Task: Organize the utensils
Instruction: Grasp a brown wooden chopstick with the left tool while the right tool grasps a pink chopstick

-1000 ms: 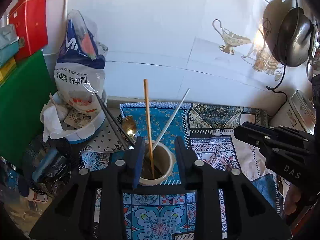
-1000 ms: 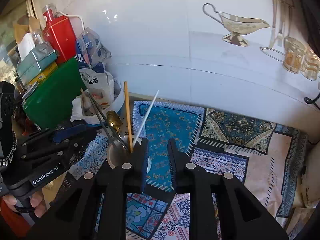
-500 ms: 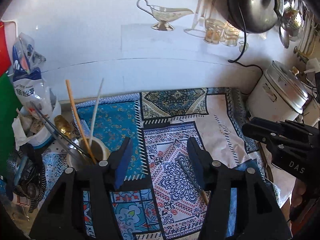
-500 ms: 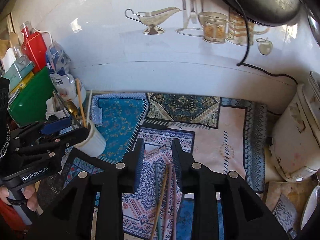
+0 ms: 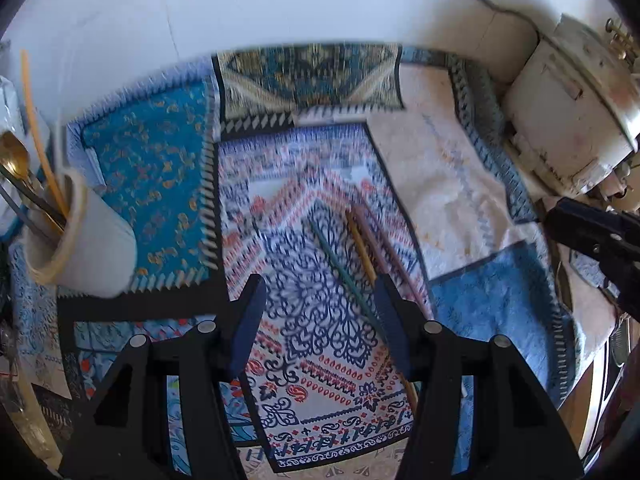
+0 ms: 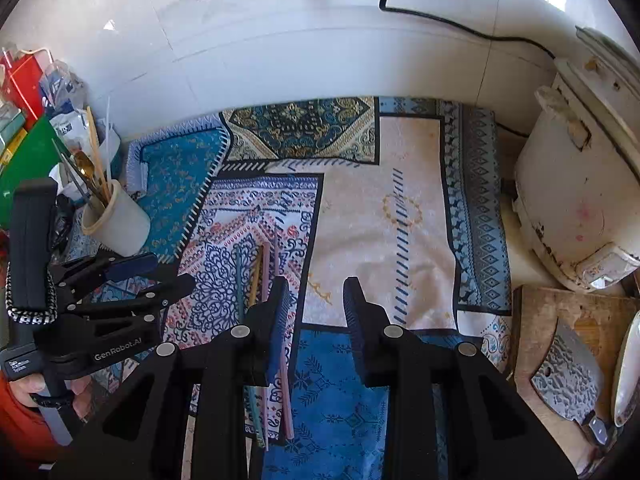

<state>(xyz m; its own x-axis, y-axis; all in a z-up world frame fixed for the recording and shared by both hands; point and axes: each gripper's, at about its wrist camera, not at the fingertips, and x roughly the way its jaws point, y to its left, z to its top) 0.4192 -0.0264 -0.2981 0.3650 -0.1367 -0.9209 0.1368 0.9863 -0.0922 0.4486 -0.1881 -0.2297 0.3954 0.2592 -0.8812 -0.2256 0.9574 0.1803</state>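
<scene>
Three loose chopsticks lie side by side on the patterned mat: a green one [image 5: 340, 264], a yellow one [image 5: 360, 240] and a pink one [image 5: 386, 250]. My left gripper [image 5: 320, 320] hangs open just above them, its right finger [image 5: 394, 328] over their near ends, nothing gripped. Left of it stands a white cup [image 5: 92, 252] holding a gold spoon, chopsticks and other utensils. In the right wrist view the chopsticks [image 6: 256, 276] lie left of my right gripper [image 6: 318, 308], which is open and empty above the mat. The left gripper [image 6: 160, 274] and cup [image 6: 116, 220] show at left.
A white rice cooker [image 6: 580, 200] stands at the right with a black cord along the tiled wall. A wooden board [image 6: 540, 320] with a cleaver [image 6: 568, 372] lies at the front right. A green board [image 6: 24, 160], boxes and bags crowd the left behind the cup.
Both grippers swung right, away from the cup, and sank toward the mat. The left jaws widened. The loose chopsticks came into view beneath them.
</scene>
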